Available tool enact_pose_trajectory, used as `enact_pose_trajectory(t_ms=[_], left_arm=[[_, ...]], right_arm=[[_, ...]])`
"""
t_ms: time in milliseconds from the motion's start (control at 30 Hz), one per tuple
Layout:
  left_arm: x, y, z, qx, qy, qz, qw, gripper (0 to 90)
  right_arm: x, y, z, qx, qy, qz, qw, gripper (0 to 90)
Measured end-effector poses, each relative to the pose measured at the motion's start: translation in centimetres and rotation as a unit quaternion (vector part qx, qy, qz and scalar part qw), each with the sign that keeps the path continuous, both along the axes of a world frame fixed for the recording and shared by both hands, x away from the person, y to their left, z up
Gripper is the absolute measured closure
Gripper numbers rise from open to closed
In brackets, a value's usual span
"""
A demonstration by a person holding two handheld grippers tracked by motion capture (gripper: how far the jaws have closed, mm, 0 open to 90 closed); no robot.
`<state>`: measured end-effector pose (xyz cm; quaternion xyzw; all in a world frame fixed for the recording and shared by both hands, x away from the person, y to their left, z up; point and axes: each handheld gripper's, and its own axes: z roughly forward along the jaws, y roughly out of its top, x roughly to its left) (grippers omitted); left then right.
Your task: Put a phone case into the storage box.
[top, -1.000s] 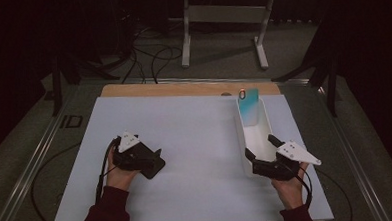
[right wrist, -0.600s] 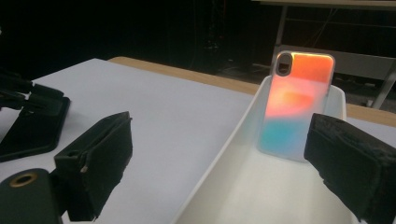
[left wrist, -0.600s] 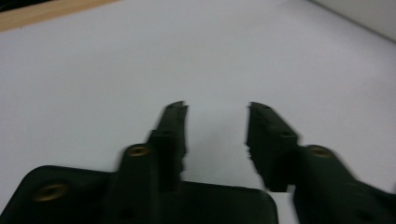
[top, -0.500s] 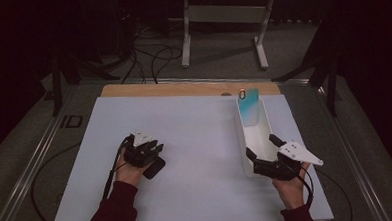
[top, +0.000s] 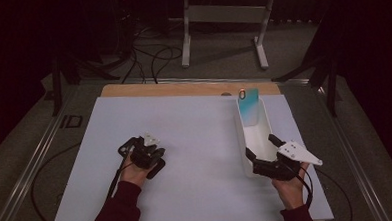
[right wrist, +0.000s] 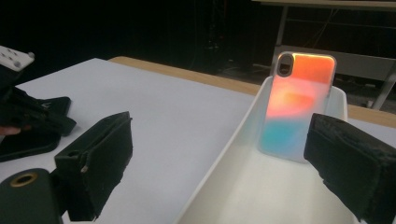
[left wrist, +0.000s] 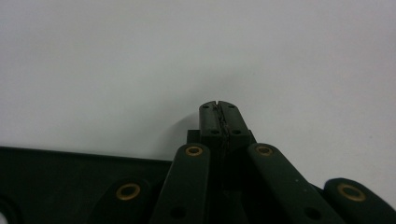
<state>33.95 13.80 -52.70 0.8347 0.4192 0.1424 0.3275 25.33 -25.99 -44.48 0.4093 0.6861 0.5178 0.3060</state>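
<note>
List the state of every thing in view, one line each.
Left gripper: shut, empty, jaws just closed, over the mat.
Right gripper: open, jaws either side of the tray's near wall.
Tray: upright on mat.
Phone case: standing, leaning on tray's far end.

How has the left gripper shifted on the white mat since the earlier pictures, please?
Yes. The left gripper has moved right, toward the white tray, and its jaws have just closed with nothing between them.

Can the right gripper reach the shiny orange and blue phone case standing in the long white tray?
Probably yes. The right gripper sits open at the long white tray's near end, aimed along it. The orange and blue phone case leans against the far wall, and the tray floor between them looks bare.
</note>
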Motion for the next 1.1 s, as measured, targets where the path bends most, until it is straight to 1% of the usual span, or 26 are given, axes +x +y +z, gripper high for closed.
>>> enact_pose_trajectory(t_ms=[67,167,333,400,633,767,933,967,1100], left_arm=[[0.0,0.0,0.0,-0.001,0.002,0.001,1.0,90.0],[-0.1,0.1,0.1,0.003,0.007,-0.001,1.0,90.0],[-0.6,0.1,0.3,0.009,0.017,-0.005,0.9998,90.0],[-1.0,0.2,0.4,0.01,0.018,-0.008,0.9998,90.0],[-2.9,1.2,0.4,0.003,0.021,-0.008,0.9997,90.0],[-3.7,2.2,0.6,0.014,0.022,-0.009,0.9996,90.0],[-4.5,4.1,0.6,0.014,0.021,0.01,0.9996,90.0],[-4.7,4.5,0.6,0.012,0.022,0.015,0.9996,90.0],[-5.0,6.1,0.6,0.016,0.023,0.04,0.9988,90.0]], right_arm=[[0.0,0.0,0.0,0.001,-0.001,0.0,1.0,7.8],[0.0,0.0,0.1,0.001,-0.002,0.0,1.0,7.8],[-0.1,0.0,0.2,0.002,-0.003,0.0,1.0,7.8],[-0.1,-0.1,0.2,0.001,-0.003,0.0,1.0,7.8],[-0.1,-0.1,0.2,0.0,-0.003,-0.001,1.0,7.9],[-0.1,-0.1,0.2,0.0,-0.004,-0.001,1.0,7.9],[-0.1,-0.1,0.3,-0.002,-0.004,-0.002,1.0,7.9],[-0.1,-0.1,0.3,-0.002,-0.004,-0.002,1.0,7.9],[-0.1,-0.1,0.3,-0.002,-0.005,-0.002,1.0,7.9]])
